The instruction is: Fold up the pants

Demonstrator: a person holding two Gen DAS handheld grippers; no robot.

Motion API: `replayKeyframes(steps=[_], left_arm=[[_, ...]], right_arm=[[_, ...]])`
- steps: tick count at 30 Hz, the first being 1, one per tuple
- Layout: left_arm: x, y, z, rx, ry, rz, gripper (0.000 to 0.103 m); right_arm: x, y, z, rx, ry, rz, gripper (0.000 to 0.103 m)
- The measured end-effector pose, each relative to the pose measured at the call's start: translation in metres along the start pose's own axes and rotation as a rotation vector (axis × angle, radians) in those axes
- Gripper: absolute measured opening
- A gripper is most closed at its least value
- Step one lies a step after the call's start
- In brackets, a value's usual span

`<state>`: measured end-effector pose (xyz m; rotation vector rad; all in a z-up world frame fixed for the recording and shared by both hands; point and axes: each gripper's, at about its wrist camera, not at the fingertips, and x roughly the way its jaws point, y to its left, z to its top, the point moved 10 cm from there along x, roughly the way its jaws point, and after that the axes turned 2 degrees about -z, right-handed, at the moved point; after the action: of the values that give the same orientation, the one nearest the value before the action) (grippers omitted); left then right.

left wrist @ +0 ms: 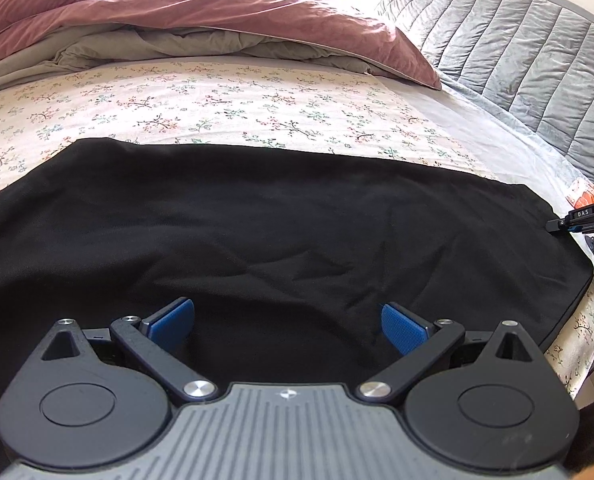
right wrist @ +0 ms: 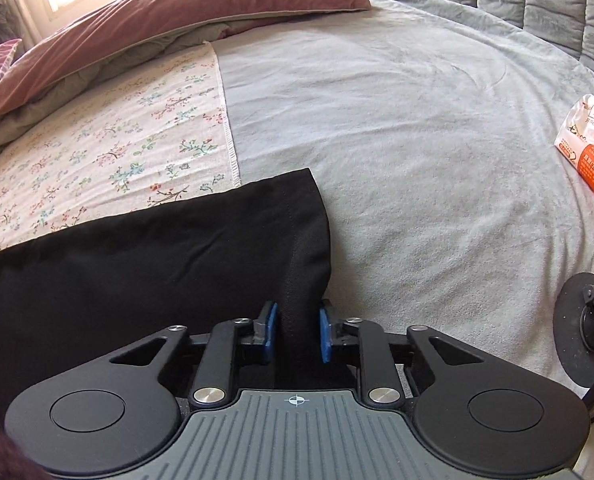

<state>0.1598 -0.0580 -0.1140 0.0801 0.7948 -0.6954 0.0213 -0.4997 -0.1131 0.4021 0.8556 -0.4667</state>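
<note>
1. The pants are lying flat across the near edge of the bed, over a floral sheet.
2. The right gripper is pinching a raised ridge of cloth at the pants' right end; the left gripper is hovering spread wide, holding nothing.
3. Judged step: starting a fold. Next, the left needs to be closing on cloth.
4. A packet is lying at 2 o'clock, a duvet at 12; neither is blocking.

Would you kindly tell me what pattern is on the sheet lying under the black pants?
White with small floral sprigs: the sheet shows best in the left wrist view.
</note>
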Motion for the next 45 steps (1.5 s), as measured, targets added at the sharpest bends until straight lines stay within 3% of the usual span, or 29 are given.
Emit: replayKeyframes(steps=[7, 14, 25, 29, 35, 41, 45], left_arm=[[-0.005, 0.001, 0.002, -0.007, -0.011, -0.004, 0.103], [-0.006, -0.002, 0.006, -0.090, -0.018, -0.089, 0.103], [0.010, -0.024, 0.012, -0.235, -0.013, -0.291, 0.097], [0.021, -0.029, 0.013, -0.315, 0.003, -0.354, 0.094], [0.038, -0.039, 0.024, -0.424, 0.018, -0.433, 0.093], [0.053, -0.034, 0.039, -0.612, 0.014, -0.503, 0.088], [0.041, -0.033, 0.035, -0.526, 0.001, -0.452, 0.088]], right_arm=[[-0.017, 0.014, 0.008, -0.021, -0.047, -0.024, 0.009], [-0.056, 0.087, 0.017, -0.115, -0.114, 0.125, 0.009], [-0.028, 0.234, -0.031, -0.308, 0.052, 0.345, 0.010], [-0.018, 0.272, -0.052, -0.393, 0.089, 0.362, 0.010], [-0.021, 0.294, -0.061, -0.396, 0.115, 0.413, 0.010], [-0.027, 0.317, -0.068, -0.366, 0.153, 0.502, 0.010], [-0.026, 0.323, -0.061, -0.290, 0.181, 0.550, 0.010]])
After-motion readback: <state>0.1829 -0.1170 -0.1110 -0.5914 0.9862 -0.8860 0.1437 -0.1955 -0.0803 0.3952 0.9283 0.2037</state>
